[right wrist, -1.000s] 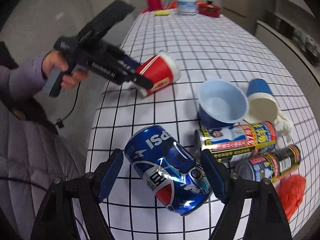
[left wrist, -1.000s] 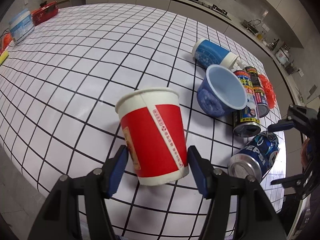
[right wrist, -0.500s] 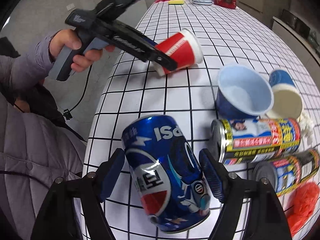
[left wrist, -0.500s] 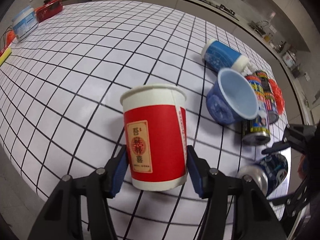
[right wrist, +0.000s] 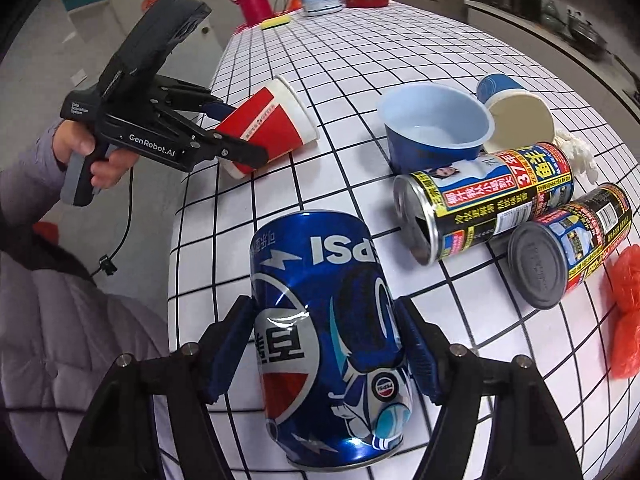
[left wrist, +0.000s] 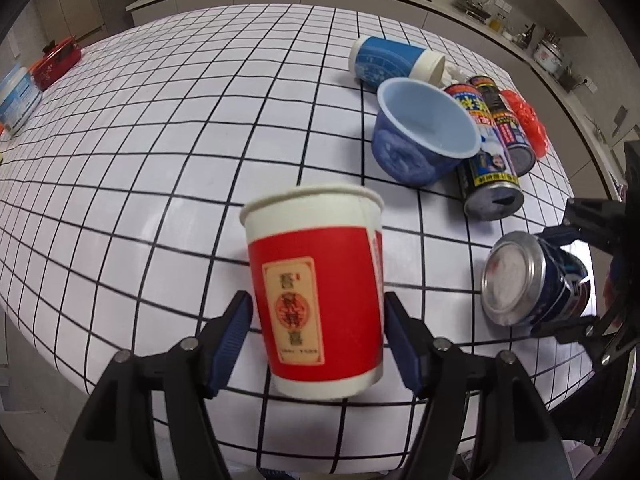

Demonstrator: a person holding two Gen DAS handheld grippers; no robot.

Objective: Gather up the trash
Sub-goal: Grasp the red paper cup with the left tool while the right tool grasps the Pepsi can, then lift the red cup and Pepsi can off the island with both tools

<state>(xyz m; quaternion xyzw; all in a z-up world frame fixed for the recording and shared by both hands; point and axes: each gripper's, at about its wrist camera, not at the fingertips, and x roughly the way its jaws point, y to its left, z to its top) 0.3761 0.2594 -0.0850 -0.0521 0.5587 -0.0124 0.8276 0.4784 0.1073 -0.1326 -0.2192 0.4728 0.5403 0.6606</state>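
Each gripper (right wrist: 324,344) had black linked arms, silver screws and blue pads (right wrist: 228,344); the left gripper (right wrist: 240,152) read "GenRobot.AI"; grey quilted sleeve (right wrist: 28,176)

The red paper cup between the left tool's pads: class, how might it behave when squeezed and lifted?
The red paper cup probably weighs little, since its thin paper wall looks empty. It may dent if the left tool presses hard; its jaws are opening now. Set down on its side on the table, it would likely roll in a curve, being tapered.

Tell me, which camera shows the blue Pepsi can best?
The right wrist view: the blue Pepsi can fills the centre, logo readable, between the jaws. The left wrist view shows the can only at the right edge, mostly its silver end.
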